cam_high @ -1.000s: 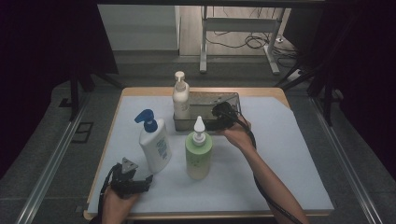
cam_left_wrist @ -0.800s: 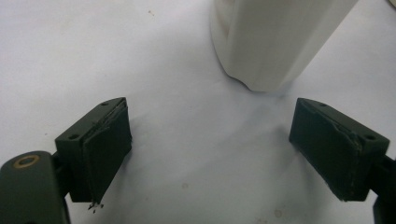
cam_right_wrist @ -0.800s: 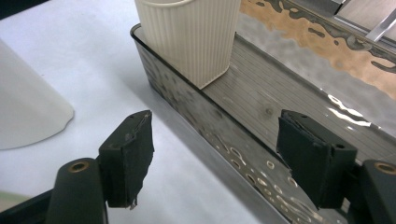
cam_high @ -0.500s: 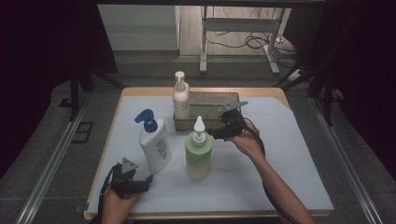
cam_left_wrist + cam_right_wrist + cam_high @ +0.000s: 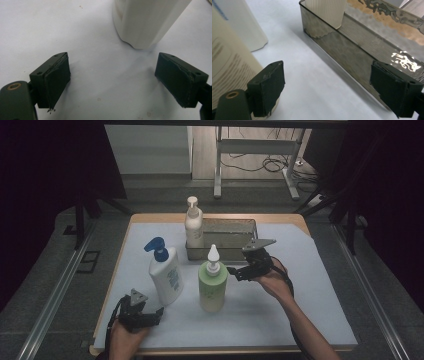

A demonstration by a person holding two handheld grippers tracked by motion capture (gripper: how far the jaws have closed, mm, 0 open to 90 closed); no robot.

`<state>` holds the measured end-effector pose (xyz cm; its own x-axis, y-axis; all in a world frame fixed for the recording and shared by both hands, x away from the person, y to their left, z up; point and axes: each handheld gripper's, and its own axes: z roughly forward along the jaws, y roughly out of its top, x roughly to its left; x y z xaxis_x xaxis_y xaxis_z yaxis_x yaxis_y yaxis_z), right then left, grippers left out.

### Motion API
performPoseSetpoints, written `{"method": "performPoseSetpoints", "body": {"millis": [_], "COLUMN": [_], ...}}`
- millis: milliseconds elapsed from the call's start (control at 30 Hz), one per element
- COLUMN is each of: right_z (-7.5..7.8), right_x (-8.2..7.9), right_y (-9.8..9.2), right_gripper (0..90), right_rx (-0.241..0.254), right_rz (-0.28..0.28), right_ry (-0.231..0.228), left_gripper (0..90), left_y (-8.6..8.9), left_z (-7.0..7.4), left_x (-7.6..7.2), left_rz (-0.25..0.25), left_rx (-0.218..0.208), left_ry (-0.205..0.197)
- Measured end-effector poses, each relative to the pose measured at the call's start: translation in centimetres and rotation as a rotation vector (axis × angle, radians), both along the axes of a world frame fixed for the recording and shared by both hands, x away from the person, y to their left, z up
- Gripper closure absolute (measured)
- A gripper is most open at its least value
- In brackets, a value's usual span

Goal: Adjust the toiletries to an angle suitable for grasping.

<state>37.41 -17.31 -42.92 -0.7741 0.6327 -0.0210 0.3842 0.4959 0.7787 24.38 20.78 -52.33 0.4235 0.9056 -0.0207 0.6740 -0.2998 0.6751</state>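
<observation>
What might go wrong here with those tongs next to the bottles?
The right tongs, jaws just opening and empty, sit close beside the tall green bottle; a sideways bump could tip it. It could then fall against the blue-capped bottle nearby. The metal tray wall is also close to one jaw.

Both tongs (image 5: 150, 316) (image 5: 234, 271) open, empty.

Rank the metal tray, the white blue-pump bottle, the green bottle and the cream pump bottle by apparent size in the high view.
1. Rectangular metal tray
2. White bottle with blue pump and green bottle with white nozzle: too alike to rank
3. Cream pump bottle, though farther from the camera
</observation>
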Motion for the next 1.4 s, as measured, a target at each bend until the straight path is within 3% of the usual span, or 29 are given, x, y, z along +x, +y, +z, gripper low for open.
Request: {"method": "performPoseSetpoints", "body": {"millis": [233, 433, 667, 933, 1233, 1400], "right_z": [-0.3, -0.4, -0.3, -0.2, 0.3, 0.6], "right_x": [-1.4, -3.1, -5.2, -6.8, -7.1, -7.3], "right_y": [-1.1, -1.9, -2.4, -1.6, 0.2, 1.3], "right_gripper": [4.1, 3.9, 3.3, 3.0, 2.2, 0.0], "right_rx": [0.032, 0.063, 0.084, 0.069, 0.09, 0.082], "right_rz": [0.03, 0.039, 0.094, 0.164, 0.214, 0.227], "right_ry": [0.013, 0.021, 0.021, 0.036, 0.07, 0.068], "left_gripper": [12.5, 12.5, 12.5, 12.5, 12.6, 12.6], "left_y": [0.0, 0.0, 0.0, 0.0, 0.0, 0.0], "left_z": [0.0, 0.0, 0.0, 0.0, 0.0, 0.0], "left_x": [0.0, 0.0, 0.0, 0.0, 0.0, 0.0], "left_rz": [0.0, 0.001, 0.003, 0.007, 0.007, 0.005], "left_rx": [0.0, 0.0, -0.001, -0.004, -0.004, -0.002], "left_ry": [0.0, 0.0, 0.0, -0.001, 0.002, 0.003]}}
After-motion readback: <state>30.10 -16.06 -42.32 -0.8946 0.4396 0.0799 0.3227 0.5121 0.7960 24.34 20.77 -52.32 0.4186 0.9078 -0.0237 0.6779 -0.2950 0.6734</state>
